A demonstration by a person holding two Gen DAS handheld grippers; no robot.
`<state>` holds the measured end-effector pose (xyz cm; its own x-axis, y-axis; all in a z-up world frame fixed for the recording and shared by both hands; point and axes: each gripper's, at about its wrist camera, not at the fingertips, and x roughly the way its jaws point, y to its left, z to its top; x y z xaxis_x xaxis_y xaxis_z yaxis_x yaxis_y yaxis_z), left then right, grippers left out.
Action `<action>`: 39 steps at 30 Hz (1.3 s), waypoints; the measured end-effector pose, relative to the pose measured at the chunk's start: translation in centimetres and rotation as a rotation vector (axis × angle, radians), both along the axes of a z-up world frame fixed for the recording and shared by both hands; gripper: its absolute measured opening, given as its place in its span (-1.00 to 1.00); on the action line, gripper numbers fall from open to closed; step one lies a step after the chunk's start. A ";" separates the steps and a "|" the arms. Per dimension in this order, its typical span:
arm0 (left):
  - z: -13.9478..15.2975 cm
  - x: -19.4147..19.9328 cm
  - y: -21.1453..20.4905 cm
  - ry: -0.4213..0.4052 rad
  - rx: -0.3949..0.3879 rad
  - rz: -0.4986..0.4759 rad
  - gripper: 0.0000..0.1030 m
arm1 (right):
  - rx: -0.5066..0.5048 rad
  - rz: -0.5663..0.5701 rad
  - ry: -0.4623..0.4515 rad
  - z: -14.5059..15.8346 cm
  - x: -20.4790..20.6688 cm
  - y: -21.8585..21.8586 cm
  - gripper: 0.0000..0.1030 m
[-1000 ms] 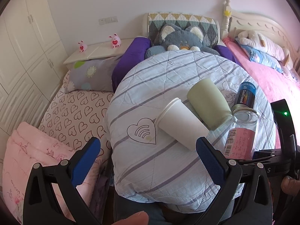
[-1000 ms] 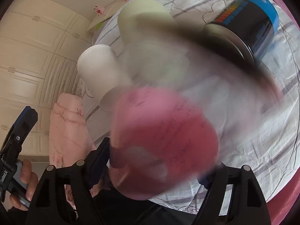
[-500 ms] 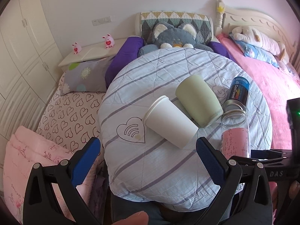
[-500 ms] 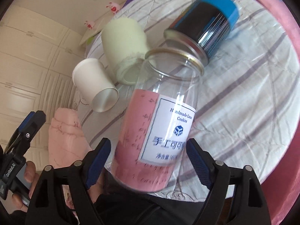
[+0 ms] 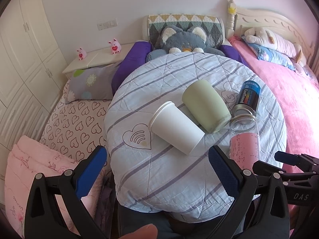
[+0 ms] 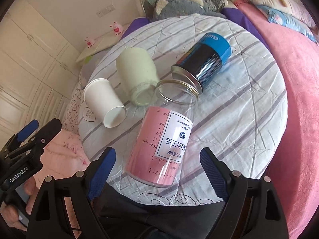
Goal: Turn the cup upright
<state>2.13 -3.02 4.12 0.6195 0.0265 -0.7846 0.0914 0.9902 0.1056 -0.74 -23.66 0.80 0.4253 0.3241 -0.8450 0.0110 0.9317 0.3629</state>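
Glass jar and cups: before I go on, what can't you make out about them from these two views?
- Jar base: left view, hidden behind the right gripper; whether it stands flat on the quilt is unclear in both views.
- Jar contents: pink label covers the wall in both views.
- Green cup inside: mouth faces away in left view, only partly seen in right.
- White cup underside: hidden against the quilt.
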 end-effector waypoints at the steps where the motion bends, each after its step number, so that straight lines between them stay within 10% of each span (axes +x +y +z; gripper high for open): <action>1: 0.1 -0.1 0.0 -0.002 0.001 -0.002 1.00 | -0.008 -0.002 -0.010 0.2 -0.3 -0.1 0.70; 39: -2.1 -0.5 -7.8 0.129 0.009 -0.151 1.00 | -0.026 -0.172 -0.127 0.0 -5.0 -5.6 0.70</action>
<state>1.67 -10.79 2.06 0.5109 -0.0520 -0.8581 0.2522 0.9633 0.0918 -5.69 -29.23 0.78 0.5760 0.2166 -0.7882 0.1263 0.9291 0.3477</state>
